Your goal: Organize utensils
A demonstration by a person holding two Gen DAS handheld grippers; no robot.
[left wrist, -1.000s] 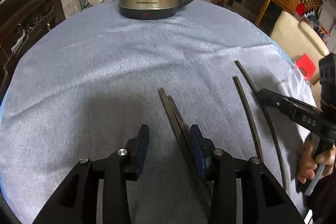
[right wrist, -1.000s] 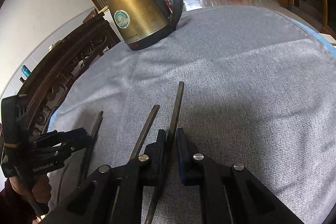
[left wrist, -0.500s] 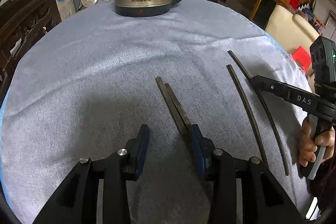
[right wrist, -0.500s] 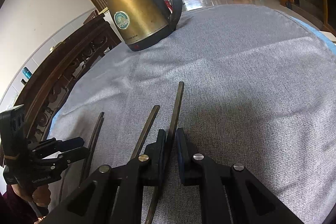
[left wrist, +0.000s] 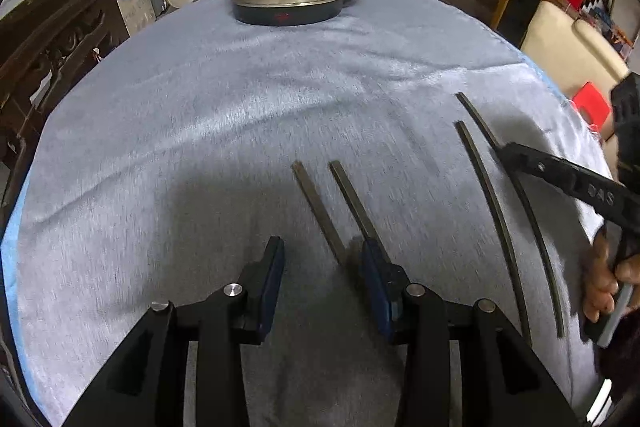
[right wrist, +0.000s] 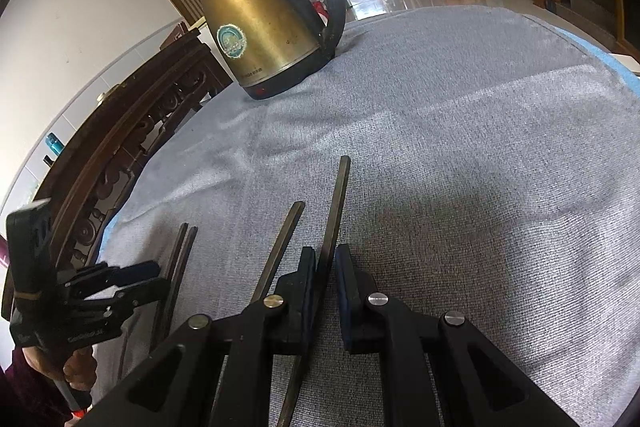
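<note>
Grey cloth tabletop (right wrist: 460,131), gold kettle (right wrist: 264,27) far side. Four chopsticks lie in two pairs. Right gripper (right wrist: 325,279) jaws narrow around one chopstick (right wrist: 334,223); left gripper (left wrist: 322,267) jaws wide. Close squarely, lift level, then align beside its mate (right wrist: 280,247).

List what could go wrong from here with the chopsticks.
1. The open left gripper faces two splayed chopsticks: one ends between its fingers, the other runs along its right finger. Closing may catch only one or shove the other aside.
2. The right gripper narrowly straddles the long chopstick; whether it is clamped is unclear. The neighbouring chopstick lies just outside its left finger and could get nudged.
3. The grey cloth may bunch if the fingers drag.
</note>
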